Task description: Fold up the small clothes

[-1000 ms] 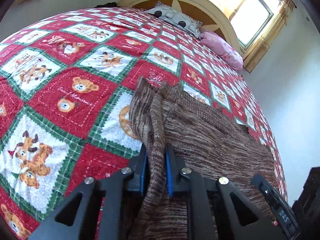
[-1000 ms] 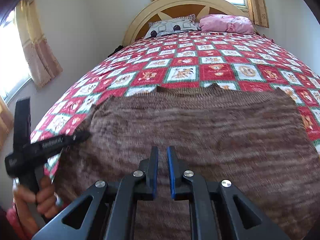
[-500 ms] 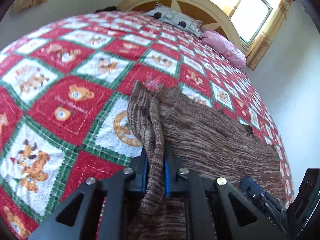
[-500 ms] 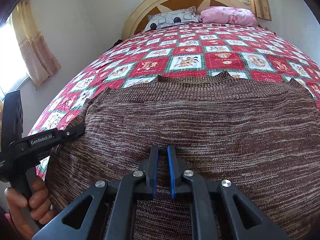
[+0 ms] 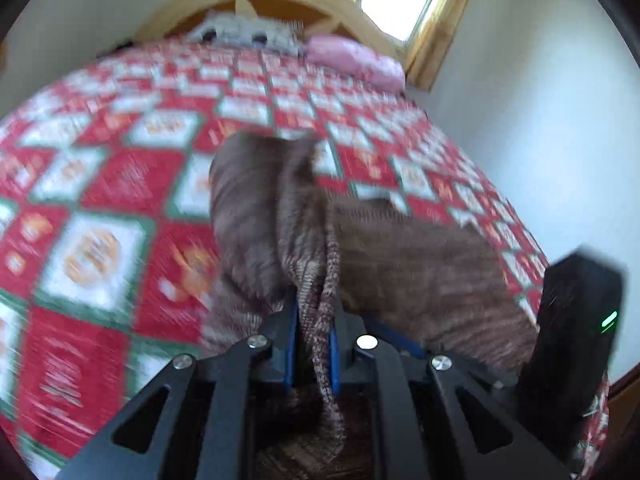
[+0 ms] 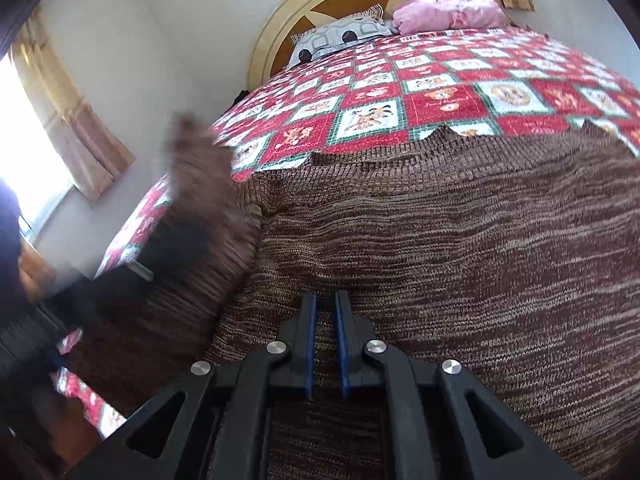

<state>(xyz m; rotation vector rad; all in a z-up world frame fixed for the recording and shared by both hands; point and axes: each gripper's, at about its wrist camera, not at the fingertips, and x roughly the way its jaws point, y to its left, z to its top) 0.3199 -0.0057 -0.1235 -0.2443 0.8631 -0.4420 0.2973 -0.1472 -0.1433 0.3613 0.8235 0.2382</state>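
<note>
A: Where's the sweater (image 6: 460, 240) rn?

B: Brown knit, spread flat on the quilt (image 6: 440, 92) at the near end of the bed, hem side twd the pillows (image 6: 344, 36). One side edge is lifted off the bed (image 5: 256, 208) — the left gripper (image 5: 314, 344) has a bunched ridge of it clamped between the blue pads (image 5: 291, 340).

A: Right gripper (image 6: 325, 344)?

B: Low over the knit near the middle, pads nearly together w/ a slim gap. Whether it's pinching fabric or just pressing down — can't tell from here.

A: How'll it handle?

B: My read: soft, limp, a bit stretchy, some weight to it. No stiffness, so whatever isn't held sags and drags. Knit looks grippy, so slip seems unlikely, but a thin pinch prob stretches the loops.

A: Best place to grab?

B: Ribbed edges or a seam — denser, holds shape. Take both layers in a fat fold like the left one has now. The other tool should pin the body so the whole thing doesn't slide across the quilt when the side comes over.
</note>
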